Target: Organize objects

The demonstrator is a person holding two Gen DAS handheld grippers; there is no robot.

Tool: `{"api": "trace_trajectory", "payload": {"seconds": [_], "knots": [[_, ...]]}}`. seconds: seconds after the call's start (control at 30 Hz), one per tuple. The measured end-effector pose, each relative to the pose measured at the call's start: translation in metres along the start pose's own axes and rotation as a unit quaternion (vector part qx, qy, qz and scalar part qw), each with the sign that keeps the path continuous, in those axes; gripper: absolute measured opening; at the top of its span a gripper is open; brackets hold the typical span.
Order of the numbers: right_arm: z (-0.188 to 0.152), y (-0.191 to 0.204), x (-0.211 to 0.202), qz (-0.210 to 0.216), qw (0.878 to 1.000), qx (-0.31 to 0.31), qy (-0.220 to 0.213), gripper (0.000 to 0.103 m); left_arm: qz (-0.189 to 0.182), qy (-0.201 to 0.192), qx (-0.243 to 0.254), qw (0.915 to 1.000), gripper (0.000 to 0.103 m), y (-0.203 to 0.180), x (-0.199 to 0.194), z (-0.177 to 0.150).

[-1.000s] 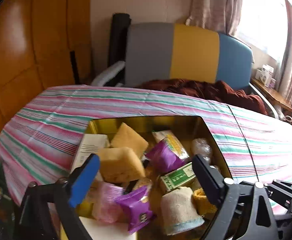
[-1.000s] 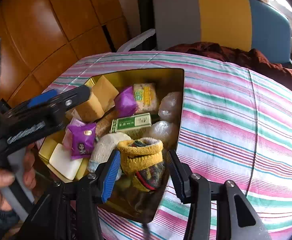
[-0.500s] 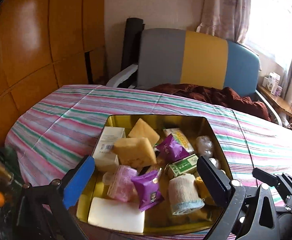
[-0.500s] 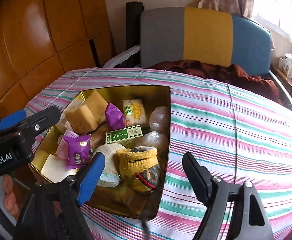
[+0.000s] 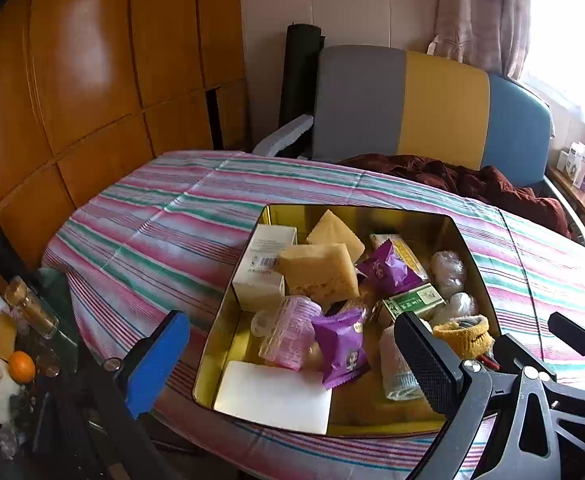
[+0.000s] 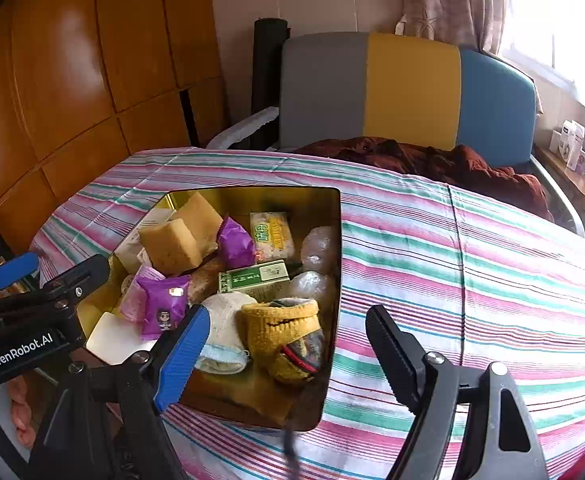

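In the gold tin (image 6: 334, 240), the yellow sock (image 6: 282, 330) now lies released. My right gripper (image 6: 288, 350) has spread open and empty above it; my left gripper (image 5: 292, 354) stays wide open, holding nothing.

Glossy gold metal tin (image 5: 468, 256), knitted yellow sock (image 6: 284, 328)

- Left wrist view: from the tin's (image 5: 468, 264) near-left corner, angled down, close; faces the chair (image 5: 432, 108)
- Right wrist view: from its near-right corner, likewise; both share tin, cloth (image 6: 472, 248), chair
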State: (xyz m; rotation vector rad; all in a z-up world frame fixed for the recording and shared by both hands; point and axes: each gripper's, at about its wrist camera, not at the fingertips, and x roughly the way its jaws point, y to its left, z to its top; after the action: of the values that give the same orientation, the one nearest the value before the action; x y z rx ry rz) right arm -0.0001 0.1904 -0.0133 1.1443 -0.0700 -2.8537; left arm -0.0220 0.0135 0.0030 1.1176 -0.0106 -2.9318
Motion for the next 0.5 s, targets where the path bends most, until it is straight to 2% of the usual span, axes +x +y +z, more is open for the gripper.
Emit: {"api": "trace_trajectory", "payload": {"seconds": [0.23,0.5], "knots": [[0.0006,0.0039,-0.0006,-0.004,1.0,-0.004,-0.001,0.082,-0.008,0.005,-0.002,1.0,0.103,0.0025,0.0011,-0.0025],[-0.001,0.0091,0.0006,-0.007,1.0,-0.013,0.001,0.082,-0.033,0.002,-0.021,0.9992,0.103,0.0074,0.0004,-0.0054]]}}
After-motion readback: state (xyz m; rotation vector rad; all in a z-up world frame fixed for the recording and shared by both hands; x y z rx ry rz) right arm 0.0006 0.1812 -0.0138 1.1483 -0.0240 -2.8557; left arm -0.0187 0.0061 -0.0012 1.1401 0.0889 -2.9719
